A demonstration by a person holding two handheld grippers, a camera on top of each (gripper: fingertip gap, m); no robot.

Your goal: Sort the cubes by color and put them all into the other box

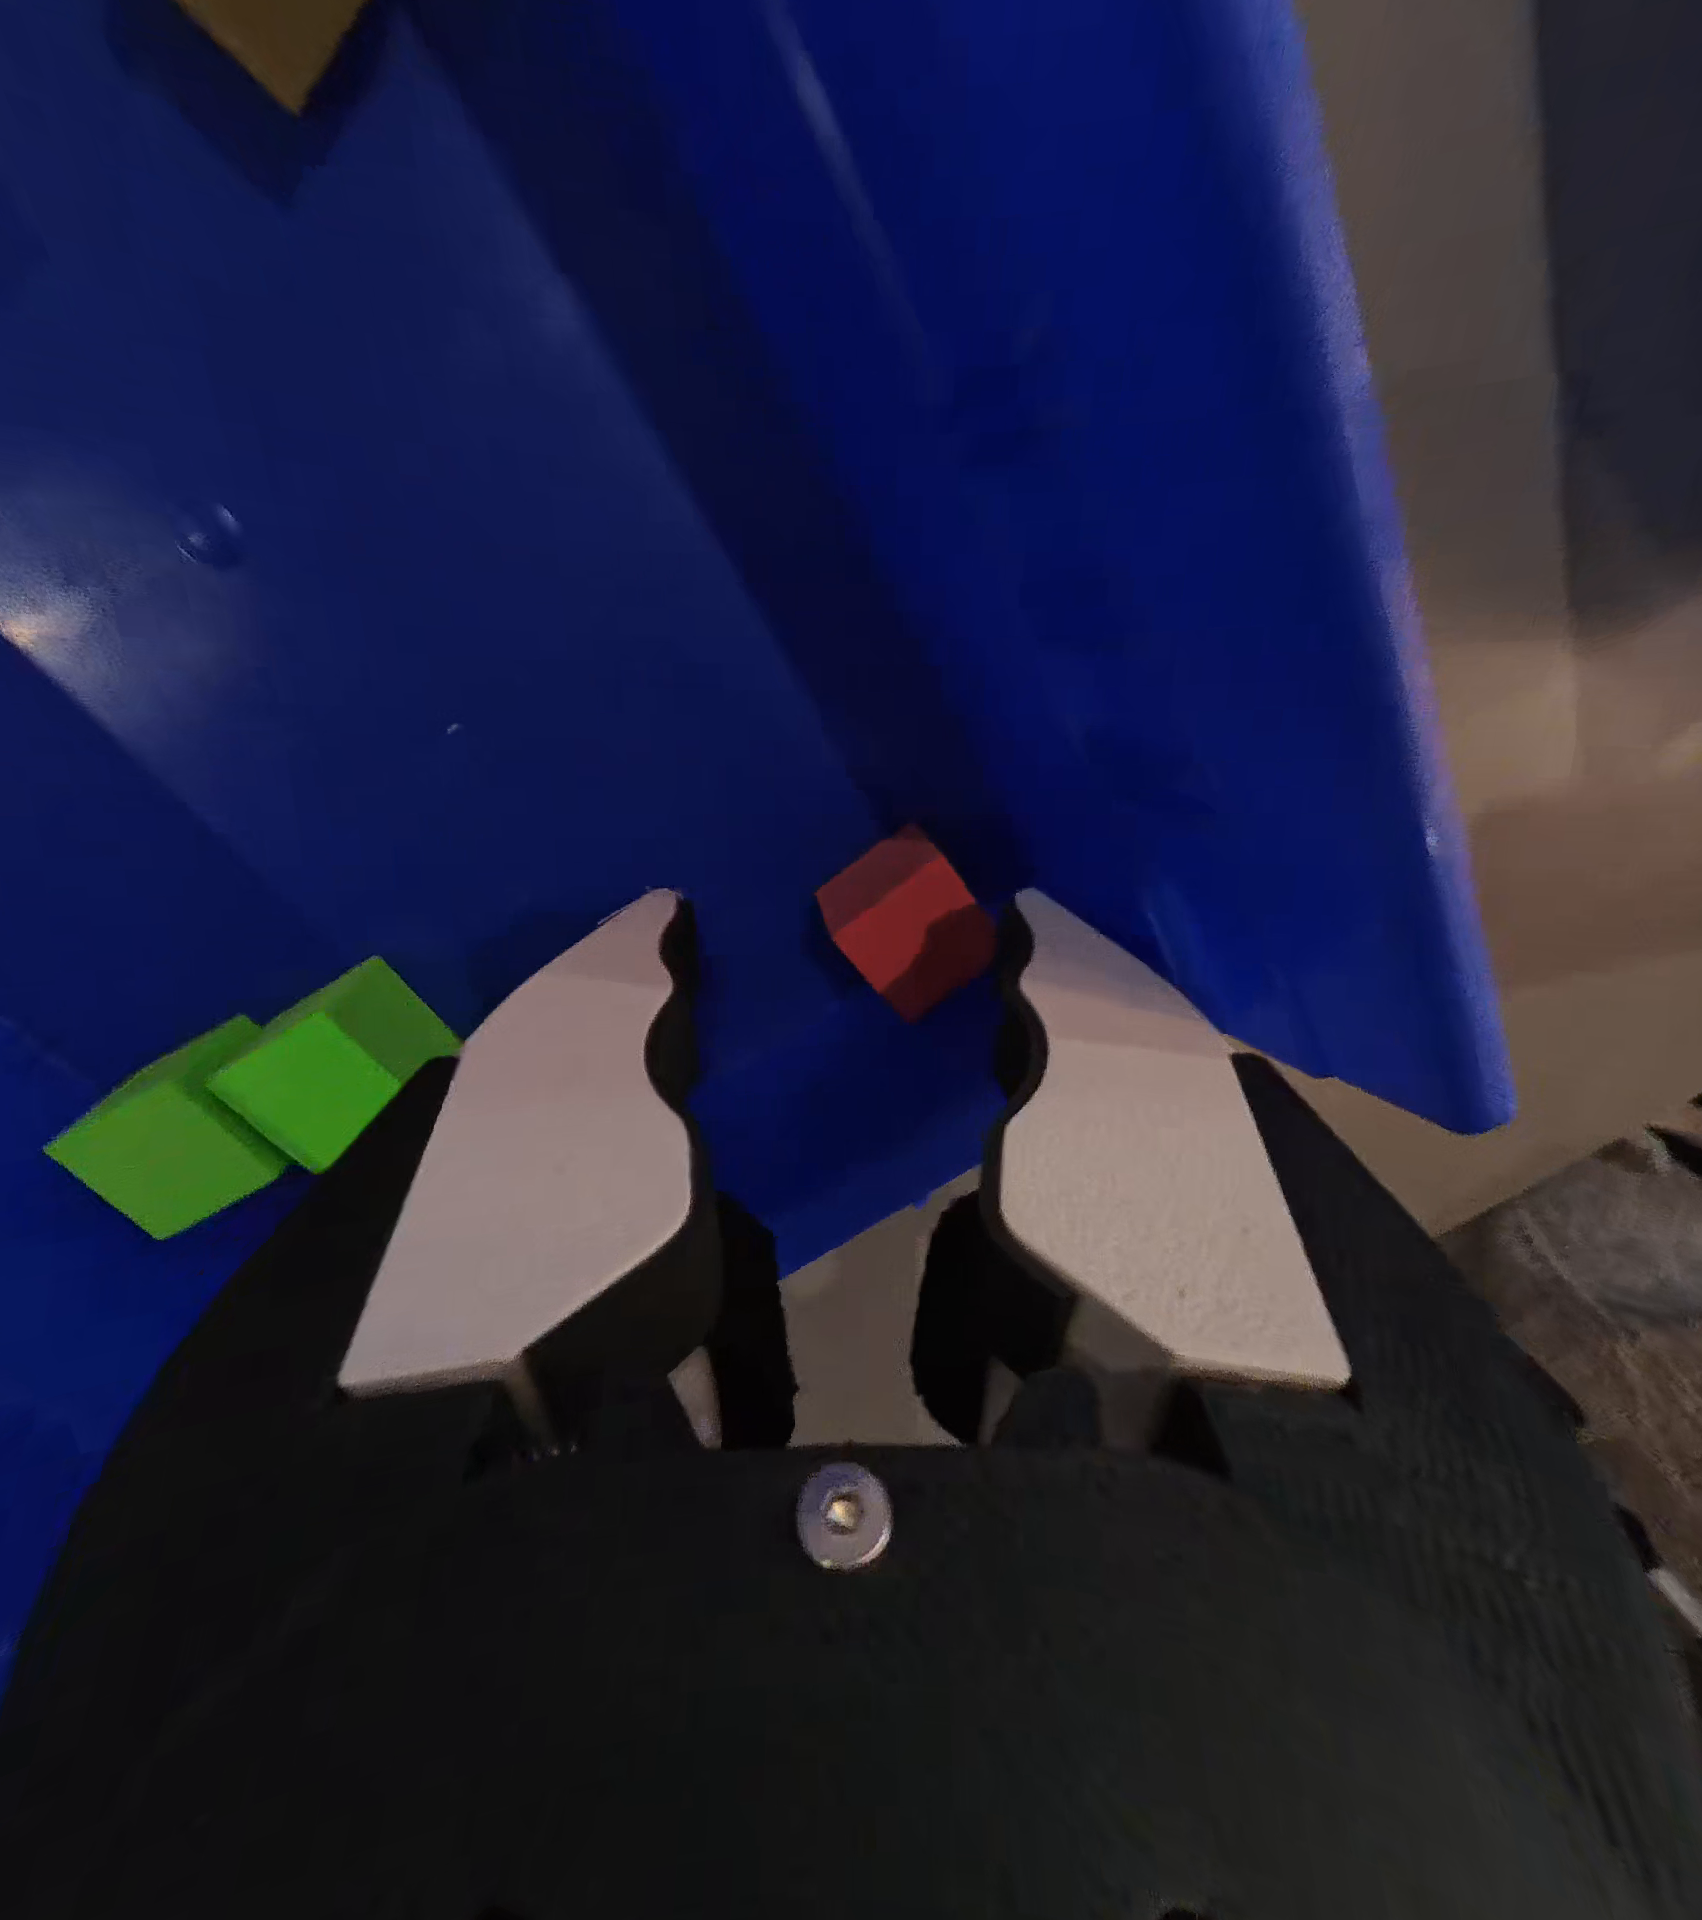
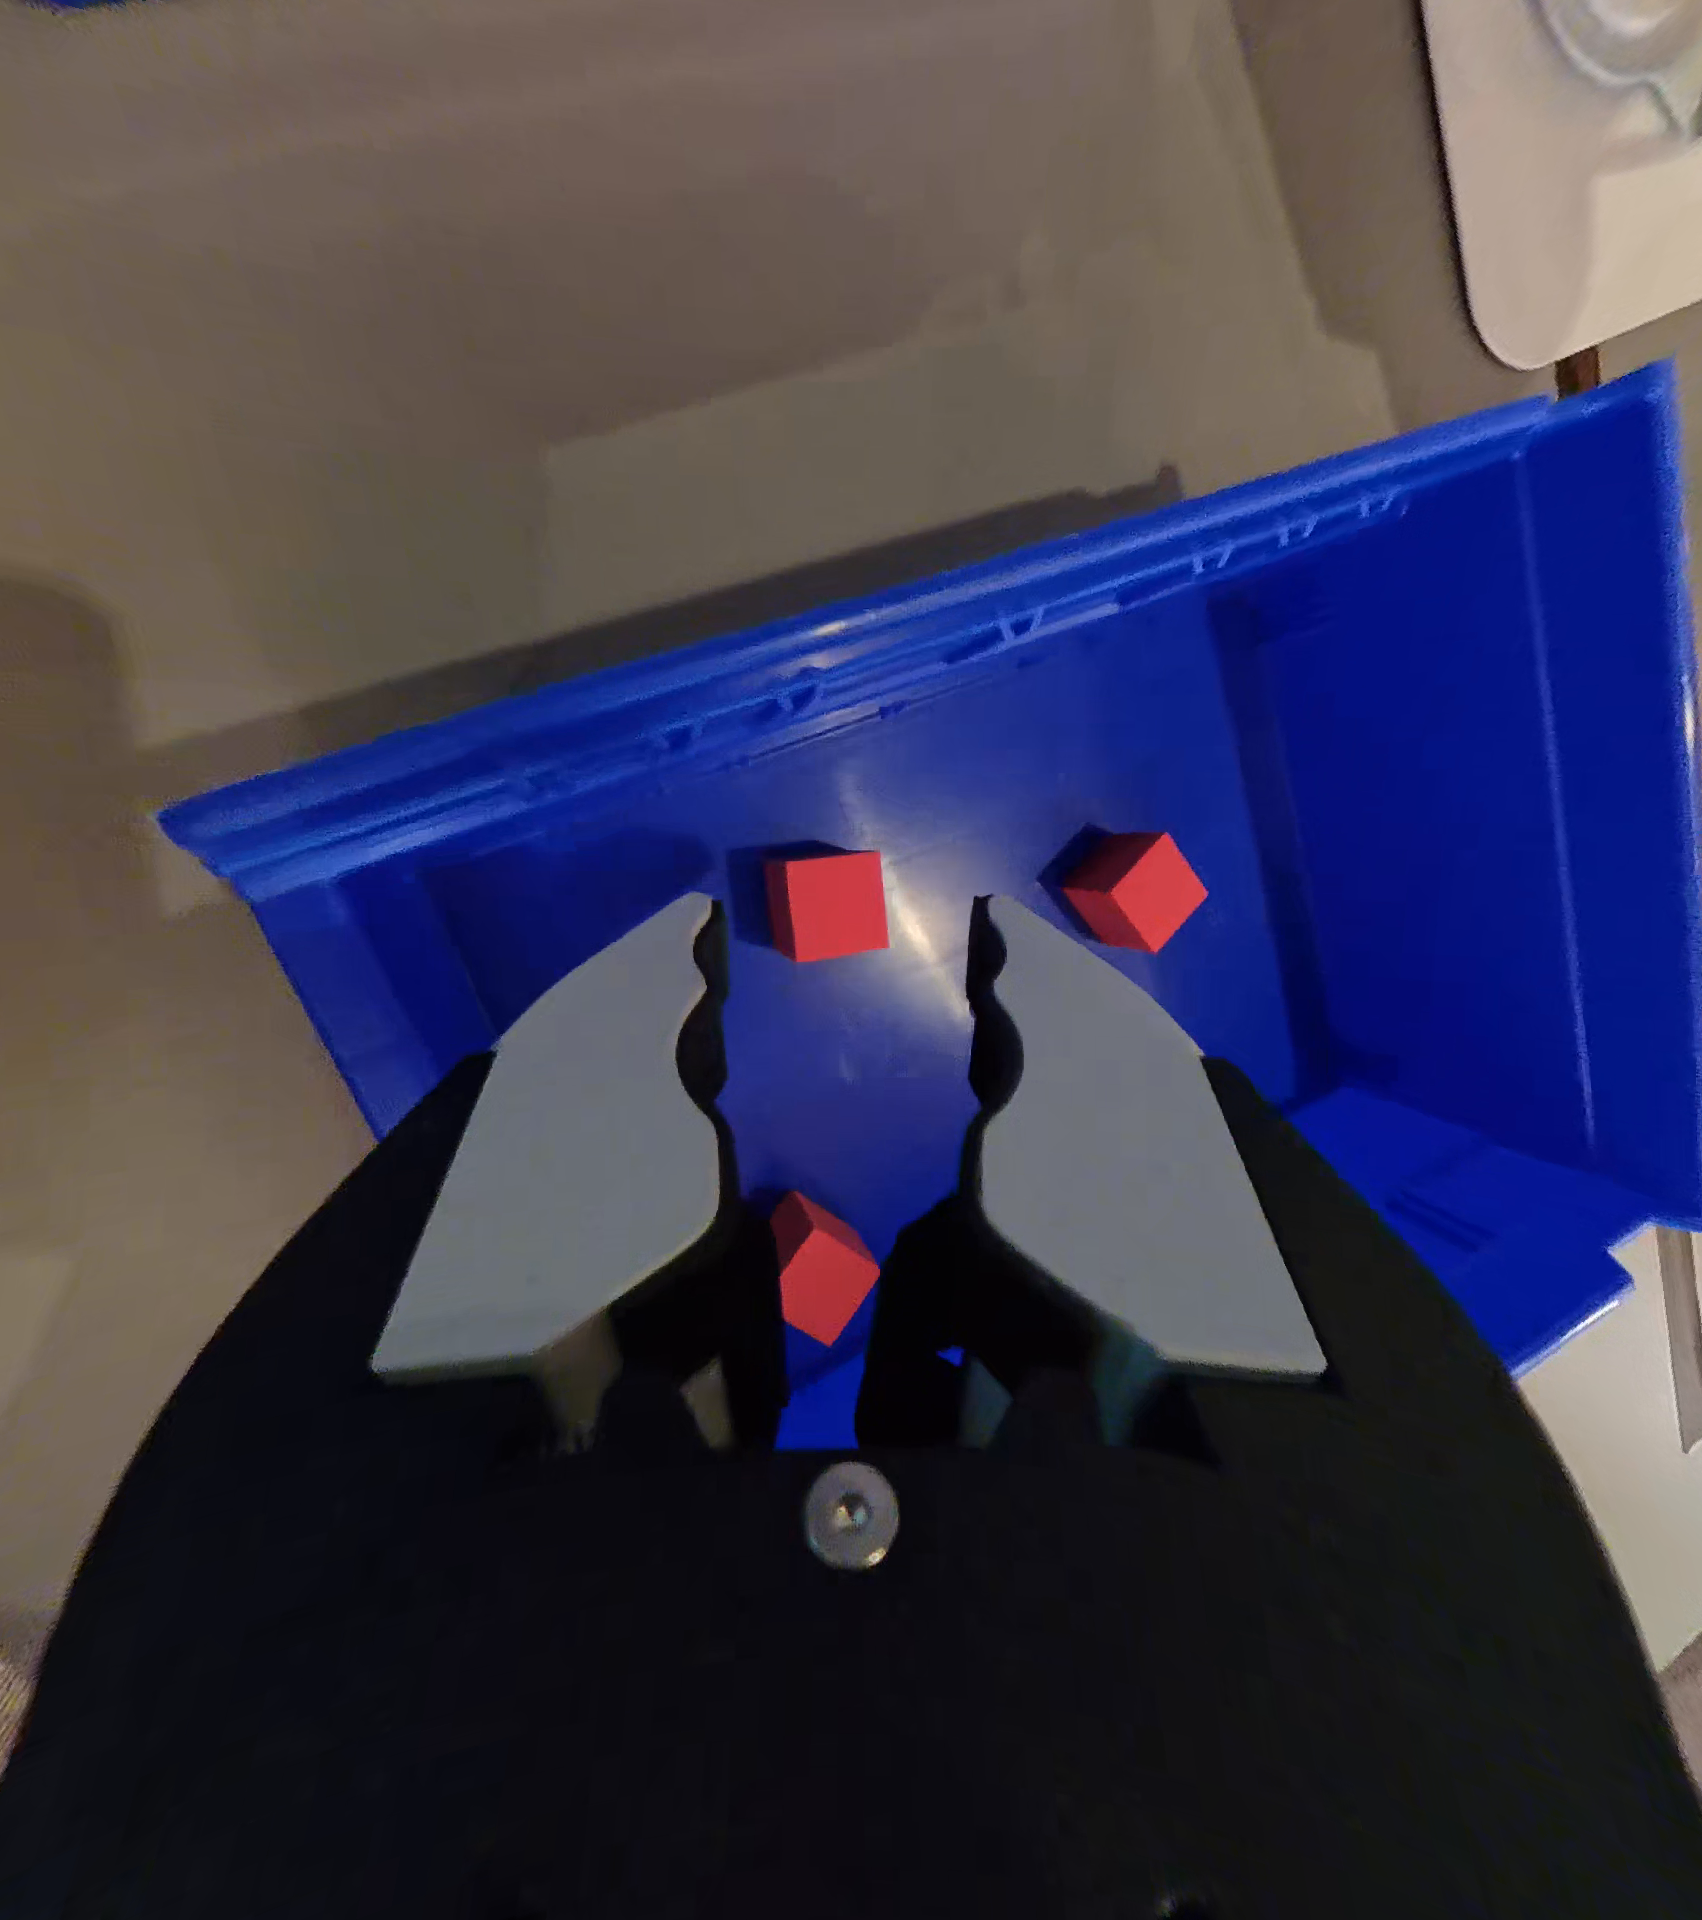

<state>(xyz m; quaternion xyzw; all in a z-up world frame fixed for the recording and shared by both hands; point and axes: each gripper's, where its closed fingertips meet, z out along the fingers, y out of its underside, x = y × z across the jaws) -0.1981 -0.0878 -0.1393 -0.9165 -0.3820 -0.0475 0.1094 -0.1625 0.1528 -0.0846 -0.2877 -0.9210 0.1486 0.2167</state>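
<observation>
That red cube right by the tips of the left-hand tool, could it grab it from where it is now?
Probably yes. The left gripper is open, and the red cube lies on the blue bin floor just ahead of the fingers, near the right one. Nothing sits between; a slight shift right should centre it.

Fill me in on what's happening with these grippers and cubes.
A person holds two grippers over blue bins. The left gripper is open inside a blue bin, its tips beside a red cube; two green cubes lie off to its left. The right gripper hangs open over another blue bin holding three red cubes, gripping nothing.
</observation>
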